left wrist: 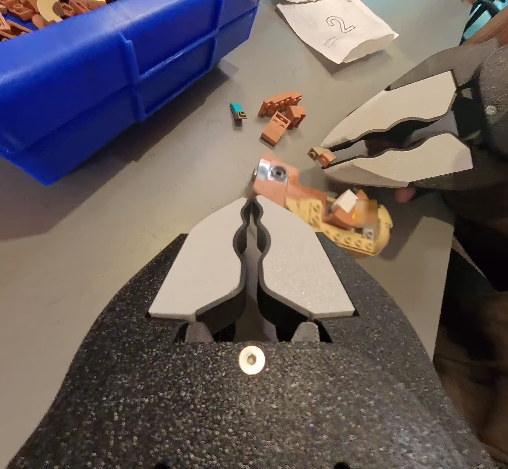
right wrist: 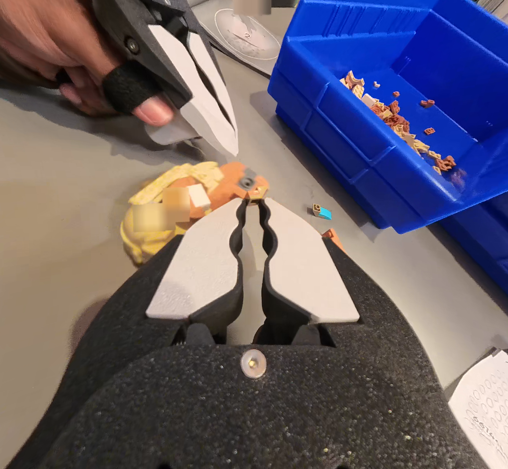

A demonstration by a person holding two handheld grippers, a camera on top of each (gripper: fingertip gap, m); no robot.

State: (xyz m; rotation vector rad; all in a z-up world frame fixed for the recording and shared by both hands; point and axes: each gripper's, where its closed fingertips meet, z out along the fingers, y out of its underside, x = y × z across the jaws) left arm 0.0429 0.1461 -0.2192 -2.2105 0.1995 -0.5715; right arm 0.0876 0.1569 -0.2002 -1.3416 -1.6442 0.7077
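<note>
Two grippers' fingers (left wrist: 209, 249), two bins (right wrist: 357, 131), one brick model (left wrist: 316, 208).

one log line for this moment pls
left gripper: shut, beside brick model | right gripper: shut on small tan-brown brick piece | blue bin behind

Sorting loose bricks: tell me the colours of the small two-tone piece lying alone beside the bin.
Turquoise and tan piece; clearest in the right wrist view.
</note>
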